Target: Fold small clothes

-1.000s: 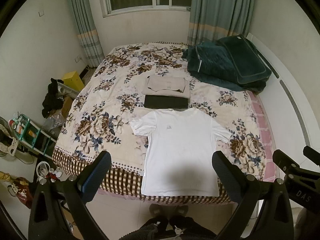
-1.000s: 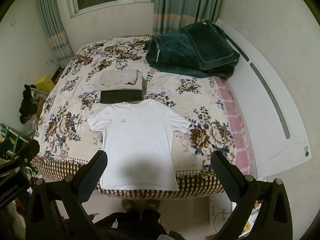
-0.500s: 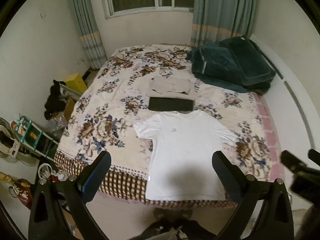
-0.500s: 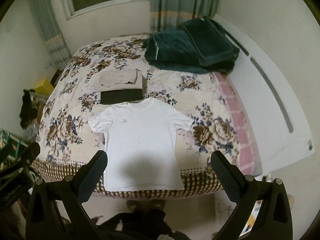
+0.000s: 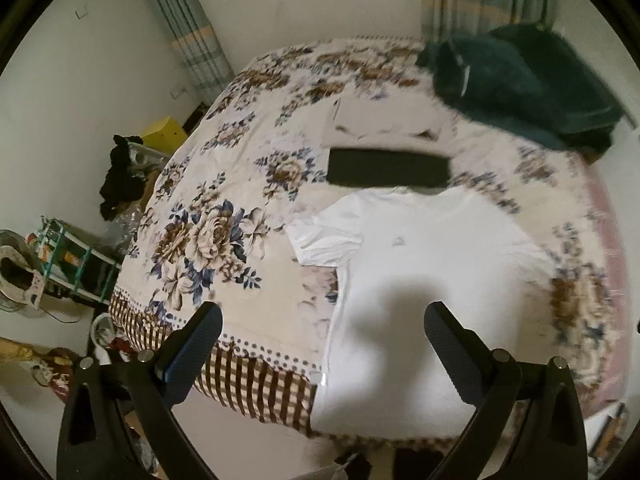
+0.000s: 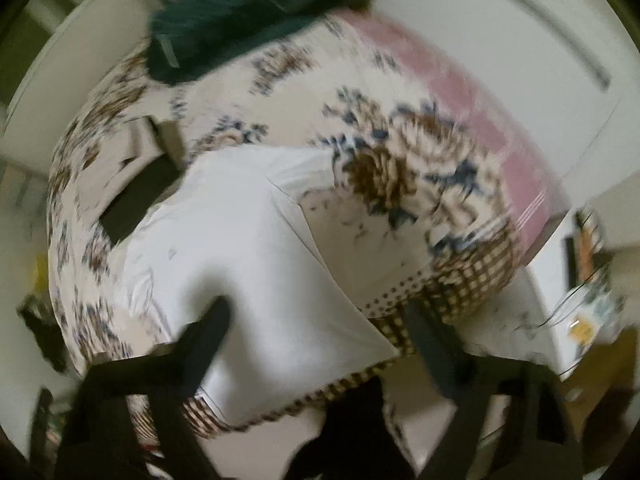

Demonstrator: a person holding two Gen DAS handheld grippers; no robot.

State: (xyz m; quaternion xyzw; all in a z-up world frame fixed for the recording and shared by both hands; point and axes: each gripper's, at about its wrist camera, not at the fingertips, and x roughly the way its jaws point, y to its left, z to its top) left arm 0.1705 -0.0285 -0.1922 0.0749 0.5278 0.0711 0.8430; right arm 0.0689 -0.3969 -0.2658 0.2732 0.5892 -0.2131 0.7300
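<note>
Grippers dropped a lot in the last second. Left hand-held gripper (image 5: 322, 322) hangs over the hem corner of the white t-shirt (image 5: 424, 276), jaws wide, nothing in them. Right hand-held gripper (image 6: 316, 316) rolled hard and its jaws have just been closing partway, still apart and empty above the shirt's other bottom corner. Looks like the first fold grab is next. Shirt lies flat on the floral bed (image 5: 208, 240); beyond its collar sits a folded dark garment (image 5: 386, 168), then a beige one (image 5: 384, 120). Green blanket (image 5: 520, 80) further back.
</note>
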